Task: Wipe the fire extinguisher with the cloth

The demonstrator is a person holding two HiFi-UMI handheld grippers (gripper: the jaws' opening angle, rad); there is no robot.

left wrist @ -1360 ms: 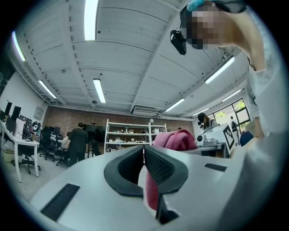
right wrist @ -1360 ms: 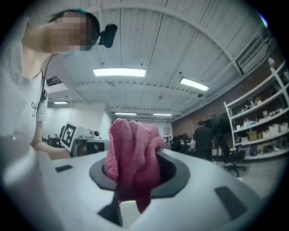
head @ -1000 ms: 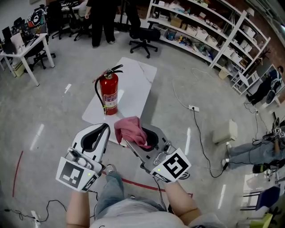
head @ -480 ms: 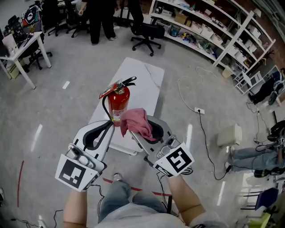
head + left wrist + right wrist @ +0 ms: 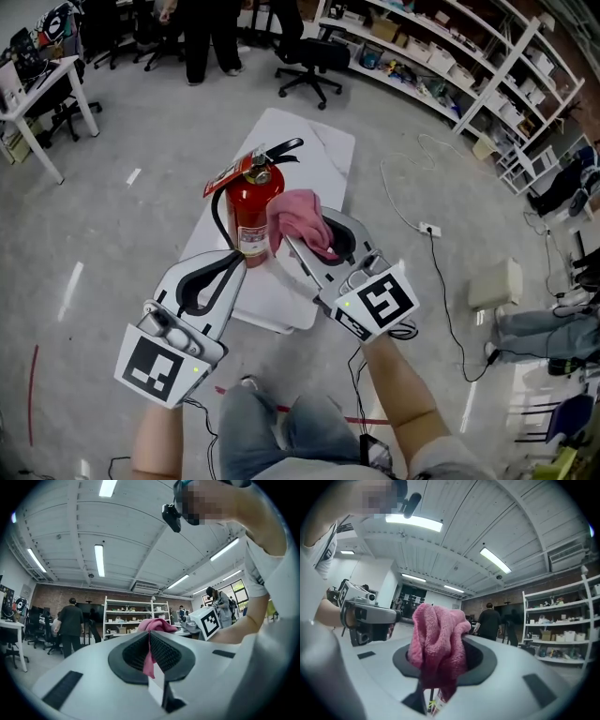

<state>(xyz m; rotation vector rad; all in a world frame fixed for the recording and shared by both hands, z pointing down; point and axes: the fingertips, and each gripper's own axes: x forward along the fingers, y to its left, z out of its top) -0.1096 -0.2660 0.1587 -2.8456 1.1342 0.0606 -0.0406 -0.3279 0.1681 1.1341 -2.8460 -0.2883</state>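
1. Compared with a second earlier, the gap to the fire extinguisher (image 5: 251, 214) had closed. It had stood well apart at 12 o'clock of both tools; now it was directly in front of them, upright on the white tabletop (image 5: 319, 150).
2. The right tongs (image 5: 298, 236) were clamped on the pink cloth (image 5: 300, 217). The right gripper view showed the cloth bunched up out of the closed pads, and that grip looked unchanged across the interval.
3. The cloth had gone from hanging in open air to sitting at the cylinder's 3 o'clock, at upper-body height, just below the handle. It was touching or just beside the cylinder; the head view did not settle which.
4. The left tongs (image 5: 214, 279) were closed together and held nothing. Their tip lay near the cylinder's base at its 7 o'clock. The pink sliver in their slit in the left gripper view was judged to be the cloth beyond, not something gripped.
5. Judgement: the approach was finished and wiping had not visibly begun. The next move would call for pressing the cloth onto the red wall and stroking it. The cylinder stood free, so a sideways push might tip it, and the left tool was placed to steady it.
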